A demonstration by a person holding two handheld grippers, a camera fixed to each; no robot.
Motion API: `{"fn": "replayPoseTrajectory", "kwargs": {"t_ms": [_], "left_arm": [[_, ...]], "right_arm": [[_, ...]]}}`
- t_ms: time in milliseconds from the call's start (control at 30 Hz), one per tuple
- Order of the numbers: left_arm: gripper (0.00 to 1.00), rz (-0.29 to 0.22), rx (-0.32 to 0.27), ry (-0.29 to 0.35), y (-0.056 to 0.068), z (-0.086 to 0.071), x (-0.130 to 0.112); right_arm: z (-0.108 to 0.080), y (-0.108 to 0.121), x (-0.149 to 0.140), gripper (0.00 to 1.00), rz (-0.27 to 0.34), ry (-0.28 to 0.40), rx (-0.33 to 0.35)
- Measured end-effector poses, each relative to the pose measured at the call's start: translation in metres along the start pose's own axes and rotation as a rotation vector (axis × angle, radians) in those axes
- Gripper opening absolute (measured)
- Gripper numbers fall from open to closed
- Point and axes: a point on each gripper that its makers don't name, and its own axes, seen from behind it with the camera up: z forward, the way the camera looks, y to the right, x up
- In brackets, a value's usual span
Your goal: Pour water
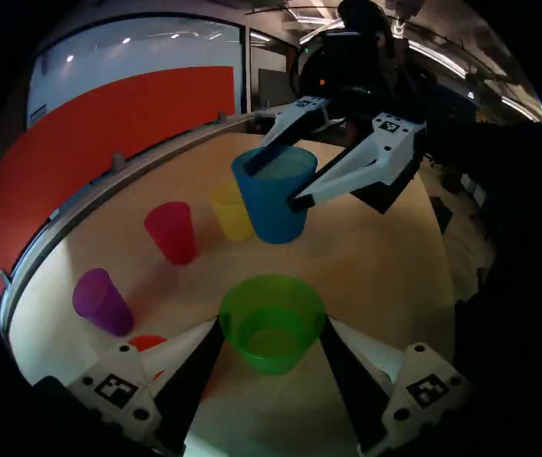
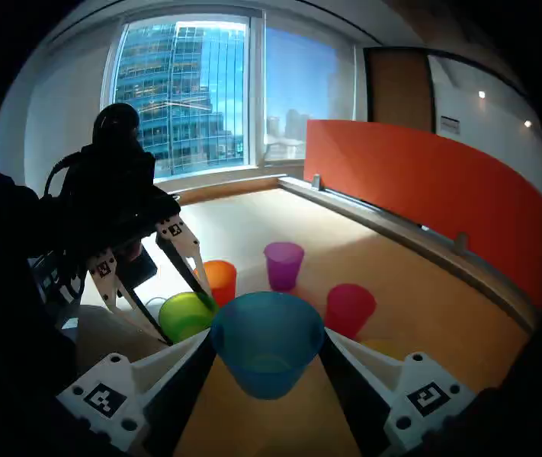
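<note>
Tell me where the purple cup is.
In the left gripper view the purple cup stands at the lower left of the table, between the red cup and the orange cup.

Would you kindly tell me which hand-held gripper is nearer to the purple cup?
Left. The left hand-held gripper, shut on the green cup, has the purple cup beside it; the right hand-held gripper, shut on the blue cup, is farther across the table.

Daylight floods the window (image 2: 194, 91) in the right gripper view, silhouetting the person (image 2: 110, 179). Left gripper view runs dimmer, the red cup (image 1: 171, 232) throwing a soft shadow; edges bend fisheye-style.
</note>
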Motion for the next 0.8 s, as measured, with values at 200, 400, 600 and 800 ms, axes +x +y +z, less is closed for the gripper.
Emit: {"fn": "replayPoseTrajectory", "kwargs": {"t_ms": [200,400,600,800], "left_arm": [[0.86,0.006,-0.016,-0.019,0.001,0.006,-0.004],[0.86,0.013,-0.028,-0.038,0.002,0.012,-0.008],[0.86,0.023,-0.037,-0.056,0.003,0.017,-0.013],[0.86,0.024,-0.039,-0.064,0.002,0.020,-0.016]], "right_arm": [[0.005,-0.001,-0.017,0.93,-0.007,-0.041,0.007],[0.009,-0.004,-0.030,0.93,-0.007,-0.067,0.018],[0.011,-0.004,-0.042,0.93,-0.007,-0.088,0.019],[0.013,-0.004,-0.049,0.93,0.004,-0.098,0.022]]}}
